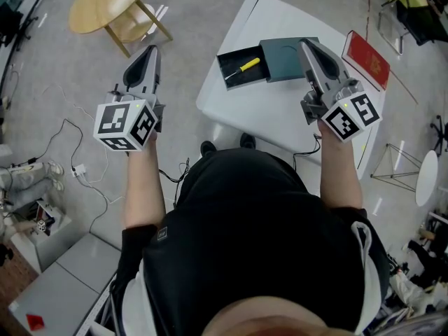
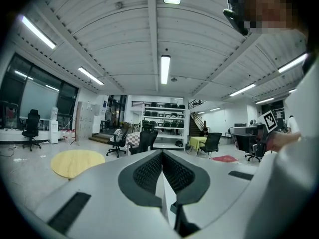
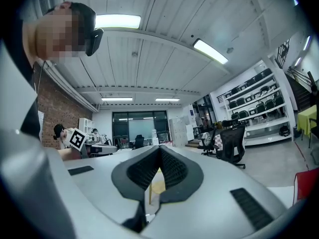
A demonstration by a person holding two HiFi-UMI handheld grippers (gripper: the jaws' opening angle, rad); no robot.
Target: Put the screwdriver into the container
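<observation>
The screwdriver (image 1: 242, 68) lies in the container (image 1: 253, 75) near the counter's (image 1: 266, 114) far edge, with a box (image 1: 285, 60) touching its right side. A book (image 1: 365, 59) lies at the far right corner. A round table (image 1: 105, 2) stands on the floor beyond the left edge.

Over on my white surface (image 1: 273, 121), a red folder (image 1: 365, 58) lies at the right edge. A round wooden table (image 1: 105, 2) stands to my left, with cables (image 1: 59, 135) strewn across the grey floor (image 1: 42, 82).
</observation>
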